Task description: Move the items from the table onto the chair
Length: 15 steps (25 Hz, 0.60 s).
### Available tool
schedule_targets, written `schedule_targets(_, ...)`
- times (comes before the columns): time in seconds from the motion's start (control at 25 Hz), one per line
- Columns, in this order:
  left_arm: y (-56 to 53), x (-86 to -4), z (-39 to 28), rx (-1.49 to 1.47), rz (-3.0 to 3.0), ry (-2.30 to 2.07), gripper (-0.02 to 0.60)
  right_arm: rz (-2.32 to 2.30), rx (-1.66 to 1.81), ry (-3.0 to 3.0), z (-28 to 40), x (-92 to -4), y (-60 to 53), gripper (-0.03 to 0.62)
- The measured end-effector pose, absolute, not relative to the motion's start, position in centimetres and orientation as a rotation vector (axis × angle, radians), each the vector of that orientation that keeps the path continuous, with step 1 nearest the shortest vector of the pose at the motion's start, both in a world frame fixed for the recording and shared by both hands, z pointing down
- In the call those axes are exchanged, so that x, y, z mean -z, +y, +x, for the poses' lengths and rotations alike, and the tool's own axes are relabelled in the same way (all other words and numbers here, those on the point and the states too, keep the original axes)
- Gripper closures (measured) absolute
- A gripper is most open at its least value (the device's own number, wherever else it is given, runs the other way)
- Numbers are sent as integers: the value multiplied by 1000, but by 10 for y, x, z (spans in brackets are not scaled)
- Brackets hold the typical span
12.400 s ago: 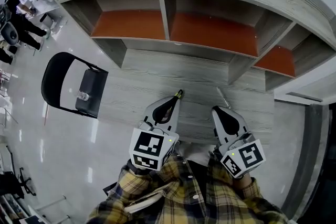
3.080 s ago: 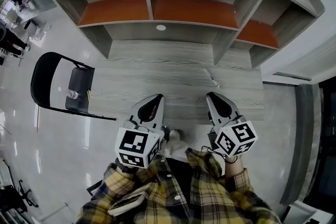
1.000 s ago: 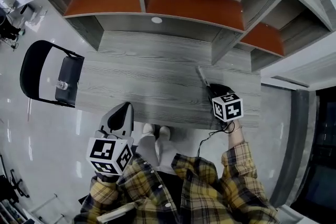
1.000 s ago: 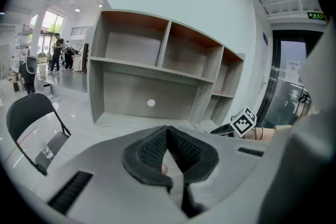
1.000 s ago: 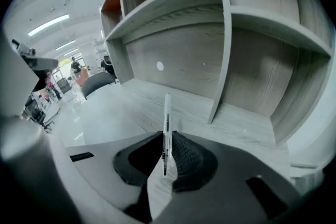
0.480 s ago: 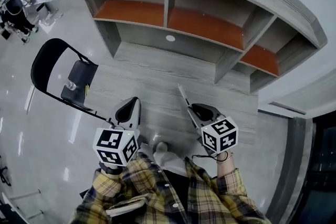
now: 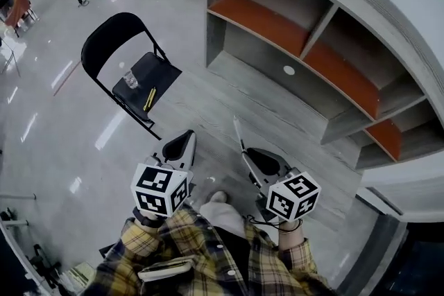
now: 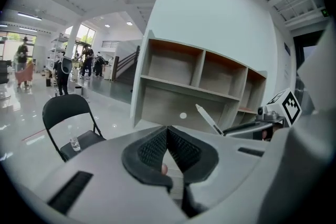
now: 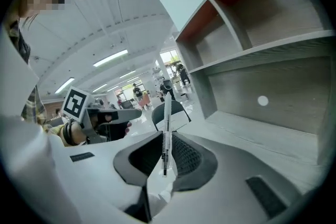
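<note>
Grey wood-grain worktop (image 7: pixel 291 128) with its shelf unit fills the right side. Black folding chair (image 7: pixel 161 69) stands off the worktop's left end, seat up as the drop spot, well apart from both grippers. Left gripper (image 7: pixel 186 138) has its jaws together with nothing in them; probably just carried along. Right gripper (image 7: pixel 250 153) is clamped on the white pen (image 7: pixel 238 132) near its lower end, the shaft sticking up past the jaws, likely held that way for the carry to the seat. Small clear glass (image 7: pixel 131 80) and yellow pen (image 7: pixel 149 98) already lie on that seat.
</note>
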<state>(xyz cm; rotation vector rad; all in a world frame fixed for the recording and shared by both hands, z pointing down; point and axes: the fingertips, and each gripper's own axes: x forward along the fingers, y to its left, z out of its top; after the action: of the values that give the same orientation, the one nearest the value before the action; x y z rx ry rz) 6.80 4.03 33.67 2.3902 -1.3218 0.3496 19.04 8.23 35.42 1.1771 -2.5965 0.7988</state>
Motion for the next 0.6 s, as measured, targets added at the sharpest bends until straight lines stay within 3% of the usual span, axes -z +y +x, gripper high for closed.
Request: schedule_targets(0.6, -81, -387, -133, -373, 2226, -1304, 578, 992, -817, -2532, -32, -373, -34, 530)
